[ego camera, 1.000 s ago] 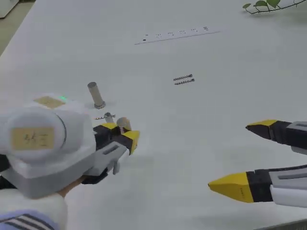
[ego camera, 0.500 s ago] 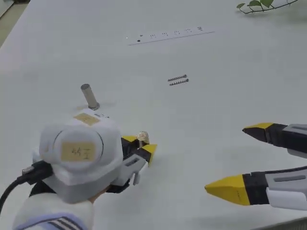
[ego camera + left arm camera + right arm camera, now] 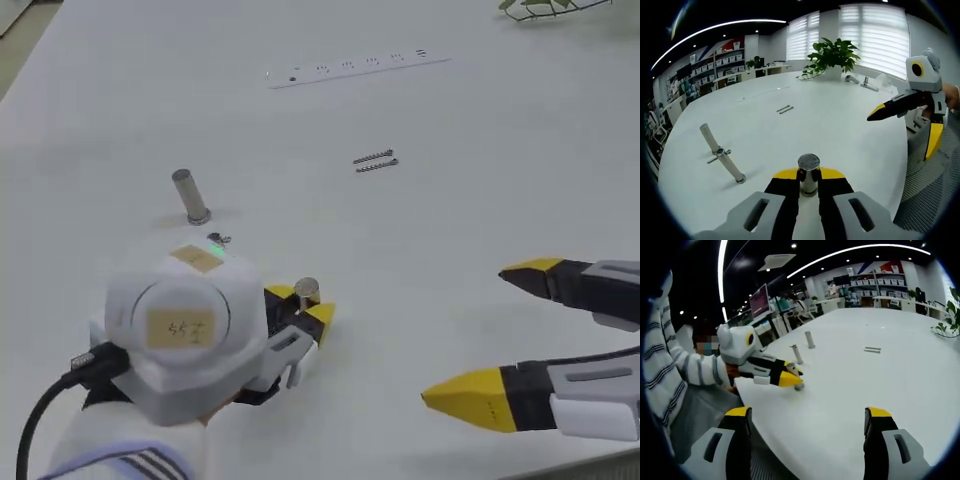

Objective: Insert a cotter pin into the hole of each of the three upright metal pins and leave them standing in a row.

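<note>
My left gripper (image 3: 302, 303) is shut on an upright metal pin (image 3: 307, 291), seen between its jaws as the held pin (image 3: 809, 176). Behind it, half hidden, stands a second pin with a cotter pin (image 3: 219, 240) through it. A bare third pin (image 3: 188, 197) stands further back. From the left gripper these two pins (image 3: 722, 159) line up. Two loose cotter pins (image 3: 375, 162) lie mid-table. My right gripper (image 3: 500, 330) hovers open over the near right of the table with nothing in it. From there I see the left gripper (image 3: 780, 375) and the held pin (image 3: 799, 385).
A white power strip (image 3: 355, 68) lies at the far side of the white table (image 3: 450, 220). Green plant leaves (image 3: 550, 8) reach in at the far right corner. A person's striped sleeve (image 3: 670, 365) is at the near left, behind the left gripper.
My left gripper has carried its pin to the right and nearer, away from the two standing pins. The right gripper has barely moved.
</note>
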